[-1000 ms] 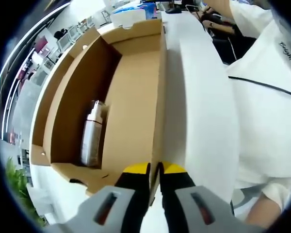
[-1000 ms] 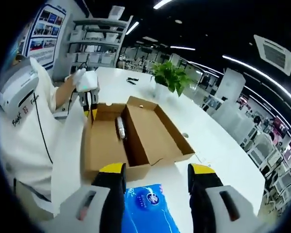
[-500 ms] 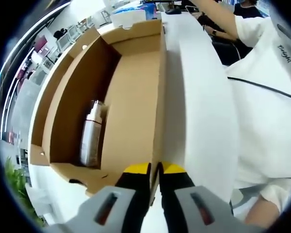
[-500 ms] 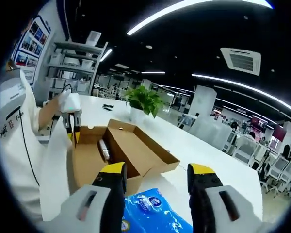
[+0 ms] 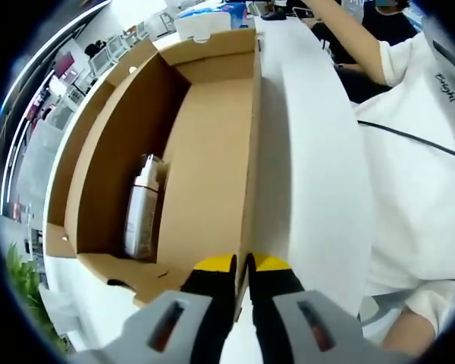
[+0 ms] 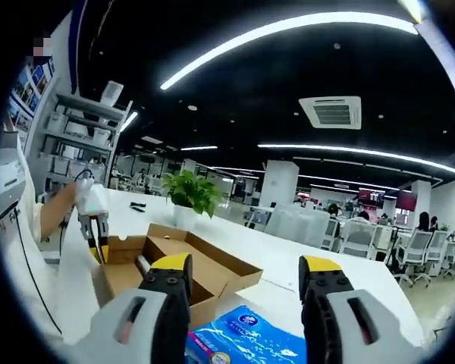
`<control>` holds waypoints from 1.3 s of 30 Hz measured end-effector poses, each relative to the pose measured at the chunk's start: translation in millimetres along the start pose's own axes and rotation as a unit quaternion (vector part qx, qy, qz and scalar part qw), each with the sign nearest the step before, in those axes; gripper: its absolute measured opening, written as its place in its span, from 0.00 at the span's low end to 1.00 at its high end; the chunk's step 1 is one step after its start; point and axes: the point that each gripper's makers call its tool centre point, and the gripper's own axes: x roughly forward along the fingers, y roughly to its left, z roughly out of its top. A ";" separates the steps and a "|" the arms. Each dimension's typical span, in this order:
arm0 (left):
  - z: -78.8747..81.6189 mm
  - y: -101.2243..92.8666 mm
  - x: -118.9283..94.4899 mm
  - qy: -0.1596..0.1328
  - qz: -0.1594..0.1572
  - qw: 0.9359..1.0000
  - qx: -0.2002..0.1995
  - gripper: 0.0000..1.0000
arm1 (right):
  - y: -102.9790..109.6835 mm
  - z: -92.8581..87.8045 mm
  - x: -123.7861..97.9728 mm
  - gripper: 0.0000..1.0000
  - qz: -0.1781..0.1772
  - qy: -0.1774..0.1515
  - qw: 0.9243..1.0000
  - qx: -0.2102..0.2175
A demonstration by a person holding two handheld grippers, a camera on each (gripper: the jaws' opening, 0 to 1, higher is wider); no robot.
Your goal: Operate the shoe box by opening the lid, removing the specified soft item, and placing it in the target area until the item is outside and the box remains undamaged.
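The brown cardboard shoe box (image 5: 212, 152) lies open on the white table (image 5: 311, 167). A soft silver-white pouch (image 5: 140, 216) rests inside it against the left wall. My left gripper (image 5: 241, 267) is shut on the near end of the box's right wall, both jaws pinching the cardboard edge. In the right gripper view the same box (image 6: 212, 267) sits low, with the left gripper (image 6: 96, 241) holding its left edge. My right gripper (image 6: 246, 274) is open, apart from the box, with nothing between its jaws. It hovers over a blue pack (image 6: 243, 341).
A person in a white shirt (image 5: 425, 167) stands close along the table's right side. The blue pack (image 5: 212, 10) lies beyond the box's far end. A potted plant (image 6: 191, 194) stands behind the box, with shelves (image 6: 80, 144) and office desks farther back.
The right gripper view has tilted upward, so the box and blue pack sit lower in it. My left gripper keeps its hold on the box wall.
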 end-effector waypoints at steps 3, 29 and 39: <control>-0.1 0.4 -0.1 -0.002 0.002 1.000 0.001 0.07 | 6.2 6.3 -0.3 0.56 0.015 -0.013 1.000 0.020; 0.8 -0.4 0.1 0.000 0.006 1.000 0.001 0.07 | 17.0 -1.4 -1.2 0.51 -0.068 -0.005 0.998 0.001; 1.0 -2.1 0.0 -0.001 0.010 1.000 0.001 0.07 | 45.3 -1.3 9.9 0.42 -0.042 -0.003 0.999 -0.001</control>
